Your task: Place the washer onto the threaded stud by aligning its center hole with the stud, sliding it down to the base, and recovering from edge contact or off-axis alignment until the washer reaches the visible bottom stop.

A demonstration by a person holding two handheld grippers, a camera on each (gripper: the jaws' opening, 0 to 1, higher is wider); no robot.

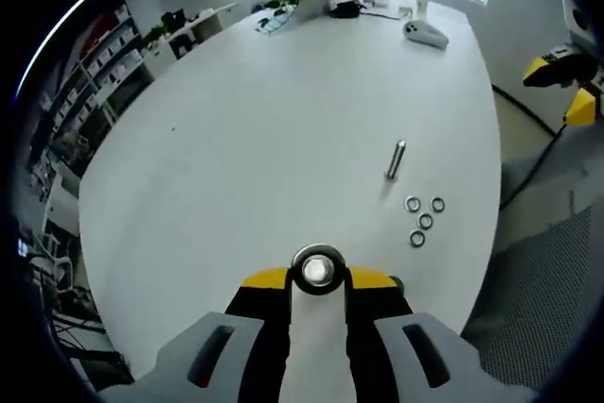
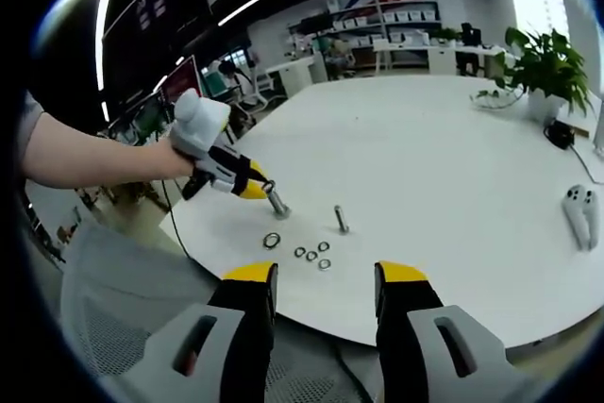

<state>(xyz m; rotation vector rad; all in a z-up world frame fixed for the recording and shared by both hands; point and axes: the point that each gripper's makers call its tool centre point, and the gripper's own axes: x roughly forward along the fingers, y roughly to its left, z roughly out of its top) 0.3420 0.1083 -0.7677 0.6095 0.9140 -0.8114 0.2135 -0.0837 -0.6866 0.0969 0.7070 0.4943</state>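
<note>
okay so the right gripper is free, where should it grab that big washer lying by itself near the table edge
Judging by its pose, take the big washer by its rim, from straight above. It lies flat on the table, so only the outer edges give the open right gripper any purchase. It lies apart from the small washers, leaving room for both jaws.

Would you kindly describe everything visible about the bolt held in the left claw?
The bolt is a short, silvery metal piece with a round head, seen end-on in the left gripper view as a shiny disc with a darker ring. The left claw, yellow-tipped, is shut on its head end; in the right gripper view its shaft slants down toward the white table, tip near or touching the surface. A larger washer lies just below it, apart.
</note>
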